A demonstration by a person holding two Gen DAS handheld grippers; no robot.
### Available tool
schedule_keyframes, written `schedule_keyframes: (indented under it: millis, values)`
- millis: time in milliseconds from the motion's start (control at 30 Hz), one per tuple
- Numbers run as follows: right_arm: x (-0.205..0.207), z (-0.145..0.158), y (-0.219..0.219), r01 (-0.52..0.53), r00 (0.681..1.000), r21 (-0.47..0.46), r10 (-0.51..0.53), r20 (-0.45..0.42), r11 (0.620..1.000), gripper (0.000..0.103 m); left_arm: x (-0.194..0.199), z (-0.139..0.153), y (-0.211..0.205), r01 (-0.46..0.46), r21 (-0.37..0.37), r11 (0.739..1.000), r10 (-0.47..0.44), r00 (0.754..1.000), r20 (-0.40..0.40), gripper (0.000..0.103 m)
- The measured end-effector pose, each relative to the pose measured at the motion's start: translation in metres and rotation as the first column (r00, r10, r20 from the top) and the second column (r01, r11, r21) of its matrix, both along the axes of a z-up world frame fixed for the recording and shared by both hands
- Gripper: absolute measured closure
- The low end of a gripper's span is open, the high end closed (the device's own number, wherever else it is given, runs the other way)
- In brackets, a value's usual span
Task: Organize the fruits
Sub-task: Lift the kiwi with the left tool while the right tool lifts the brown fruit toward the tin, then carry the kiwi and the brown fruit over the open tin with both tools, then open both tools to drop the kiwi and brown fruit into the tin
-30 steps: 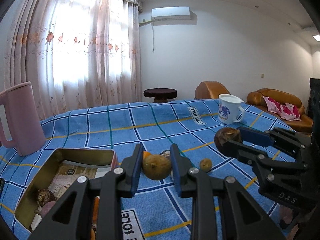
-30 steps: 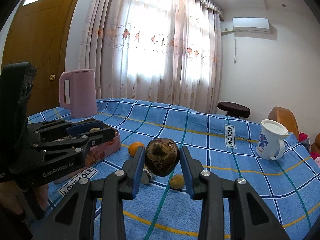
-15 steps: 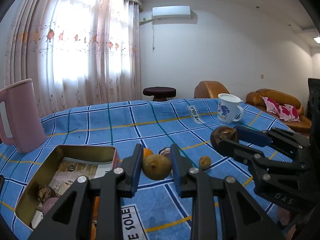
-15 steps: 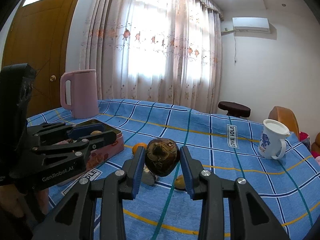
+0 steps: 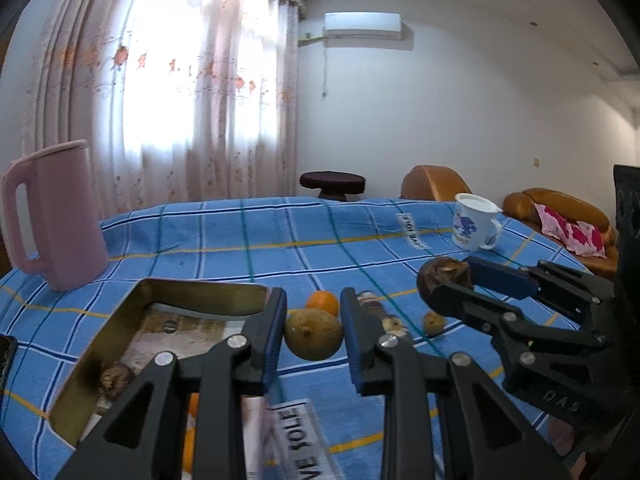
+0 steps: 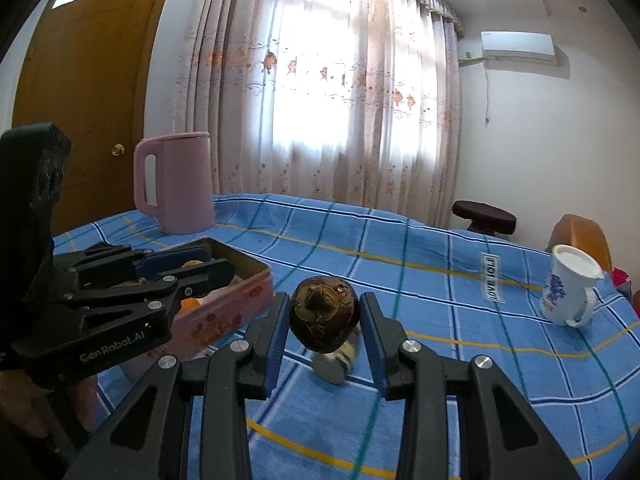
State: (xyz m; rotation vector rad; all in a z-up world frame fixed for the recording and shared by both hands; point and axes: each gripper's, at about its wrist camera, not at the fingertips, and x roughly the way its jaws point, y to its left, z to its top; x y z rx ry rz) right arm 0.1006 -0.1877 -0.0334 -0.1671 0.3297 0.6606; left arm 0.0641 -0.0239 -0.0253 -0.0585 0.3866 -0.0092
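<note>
My left gripper (image 5: pixel 314 334) is shut on a brownish-green pear (image 5: pixel 314 339), held above the blue checked cloth beside the open metal tin (image 5: pixel 200 292). The tin holds a dark fruit (image 5: pixel 114 376) and something orange. My right gripper (image 6: pixel 324 326) is shut on a dark brown round fruit (image 6: pixel 323 314), which also shows in the left wrist view (image 5: pixel 442 278). An orange (image 5: pixel 322 302), a small brown fruit (image 5: pixel 434 322) and a wrapped item (image 5: pixel 384 316) lie on the cloth. The left gripper (image 6: pixel 188 270) shows in the right wrist view over the tin (image 6: pixel 236 308).
A pink jug (image 5: pixel 56 216) stands at the back left of the table. A white mug with a blue print (image 5: pixel 474 222) stands at the back right. Brown sofas (image 5: pixel 560 220) and a dark stool (image 5: pixel 332 184) are behind the table.
Both grippers have moved left, toward the tin, each still holding its fruit. The tin now sits nearer the left gripper's fingers.
</note>
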Motion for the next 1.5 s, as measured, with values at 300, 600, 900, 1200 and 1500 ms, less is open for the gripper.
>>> schedule_keyframes:
  millis: [300, 600, 900, 1200, 1500]
  values:
    - [0.004, 0.008, 0.052, -0.091, 0.996, -0.027, 0.090, -0.015, 0.996, 0.066, -0.001, 0.003, 0.061, -0.106, -0.048, 0.993, 0.104, 0.994, -0.036, 0.074]
    - [0.011, -0.003, 0.111, -0.179, 0.981, -0.068, 0.173, -0.087, 0.982, 0.065, 0.008, -0.009, 0.108, -0.179, -0.097, 0.979, 0.167, 0.978, -0.125, 0.074]
    - [0.022, -0.015, 0.138, -0.206, 0.970, -0.107, 0.189, -0.153, 0.973, 0.065, 0.013, -0.019, 0.122, -0.195, -0.097, 0.976, 0.175, 0.967, -0.184, 0.074]
    - [0.033, -0.030, 0.146, -0.215, 0.956, -0.131, 0.181, -0.233, 0.968, 0.065, 0.020, -0.027, 0.123, -0.198, -0.080, 0.977, 0.175, 0.957, -0.230, 0.074]
    - [0.034, -0.031, 0.146, -0.234, 0.945, -0.128, 0.195, -0.262, 0.964, 0.057, 0.022, -0.028, 0.121, -0.195, -0.072, 0.978, 0.172, 0.954, -0.246, 0.068]
